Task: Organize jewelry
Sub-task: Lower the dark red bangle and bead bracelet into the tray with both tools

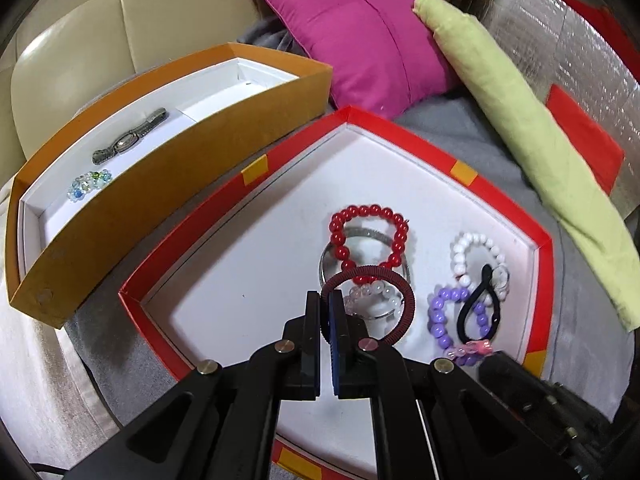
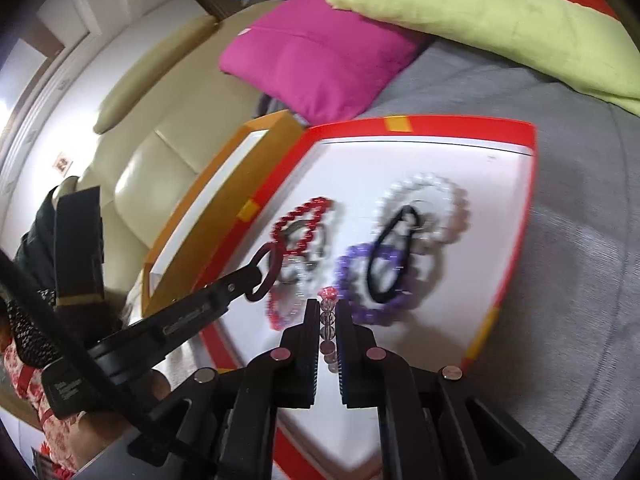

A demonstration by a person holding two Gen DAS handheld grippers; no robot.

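A red-rimmed white tray point(image 1: 400, 132) holds a red bead bracelet point(image 1: 370, 236), a silver bangle point(image 1: 362, 236), a white bead bracelet point(image 1: 476, 258), a purple bead bracelet point(image 1: 440, 320) and a black hair tie point(image 1: 478, 308). My left gripper point(image 1: 325, 300) is shut on a dark maroon coiled hair tie point(image 1: 400, 300) and lifts its edge. My right gripper point(image 2: 327, 312) is shut on a pink and clear bead bracelet point(image 2: 327, 308) over the tray point(image 2: 460, 130). The left gripper with the maroon tie point(image 2: 264, 268) shows in the right wrist view.
An orange box point(image 1: 168, 184) left of the tray holds a grey watch point(image 1: 130, 140) and a clear glass-bead bracelet point(image 1: 88, 184). A magenta cushion point(image 1: 352, 28) and a green rolled cloth point(image 1: 532, 140) lie behind on the grey blanket point(image 1: 460, 128). A cream sofa point(image 2: 152, 160) is at left.
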